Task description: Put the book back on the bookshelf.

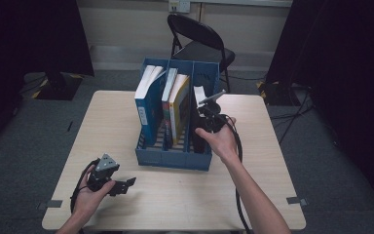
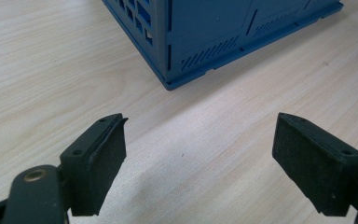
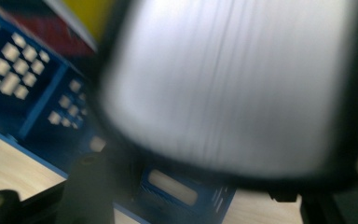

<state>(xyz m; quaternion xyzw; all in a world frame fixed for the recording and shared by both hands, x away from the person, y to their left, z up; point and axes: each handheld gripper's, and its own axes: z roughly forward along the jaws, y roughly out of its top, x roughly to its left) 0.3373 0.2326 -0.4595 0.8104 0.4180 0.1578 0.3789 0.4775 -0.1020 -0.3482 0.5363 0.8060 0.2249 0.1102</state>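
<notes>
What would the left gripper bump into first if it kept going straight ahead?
Probably the blue file rack. The left gripper is open over bare table, with the rack's corner ahead, though slightly off-centre.

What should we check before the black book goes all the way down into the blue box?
1. Black book sits between the right gripper's jaws: ok.
2. How firmly the pads press on it: cannot tell, the right gripper view is blurred.
3. Book is over the right-hand slot of the blue file box: ok.
4. That slot has room beside the yellow book: ok.
5. Left gripper open, resting apart from the box: ok.
</notes>
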